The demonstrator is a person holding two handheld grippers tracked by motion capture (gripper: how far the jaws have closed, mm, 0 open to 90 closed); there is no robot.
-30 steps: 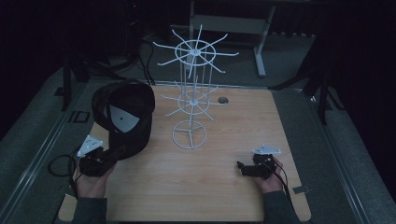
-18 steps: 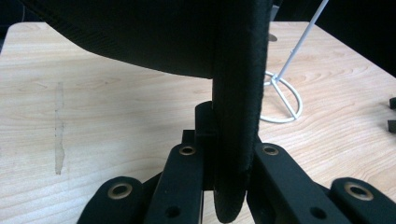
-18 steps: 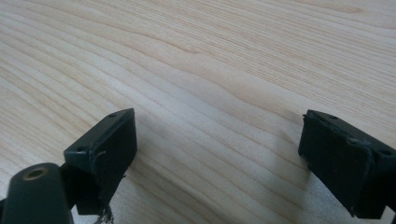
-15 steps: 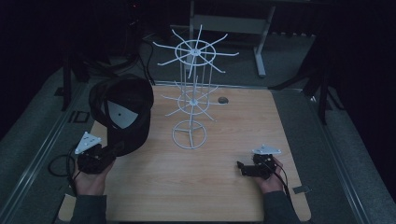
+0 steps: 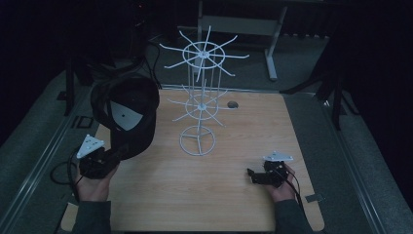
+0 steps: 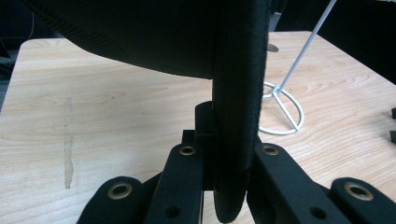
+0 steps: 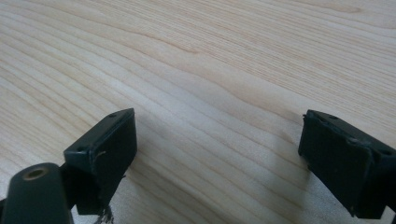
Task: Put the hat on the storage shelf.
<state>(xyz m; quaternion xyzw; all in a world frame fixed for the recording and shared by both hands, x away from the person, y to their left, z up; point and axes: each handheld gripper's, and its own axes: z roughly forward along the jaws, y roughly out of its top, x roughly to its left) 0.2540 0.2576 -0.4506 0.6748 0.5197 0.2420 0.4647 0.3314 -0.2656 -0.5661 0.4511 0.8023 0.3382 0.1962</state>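
Black fabric was what we had in the left gripper [image 5: 109,157]: its jaws were pinched tight on the brim of a cap [image 5: 127,114], which we held up clear of the wooden table [image 5: 234,195] at the near-left corner, its pale inner label turned toward us. From the left gripper view the brim [image 6: 238,116] stood edge-on between the jaws, running straight up. Just right of the cap stood the white wire rack [image 5: 199,105], its ring base [image 5: 197,141] planted mid-table and its spokes fanning out at two levels; the cap's crown sat close beside the lower spokes without touching them. A small round hole [image 5: 233,104] sat behind the rack. Over on the right, our right gripper [image 5: 254,176] lay low near the table's near-right edge, jaws spread wide and empty, bare wood [image 7: 210,84] between them. Between both grippers we had an open run of board, and plenty of free table right of the rack too.
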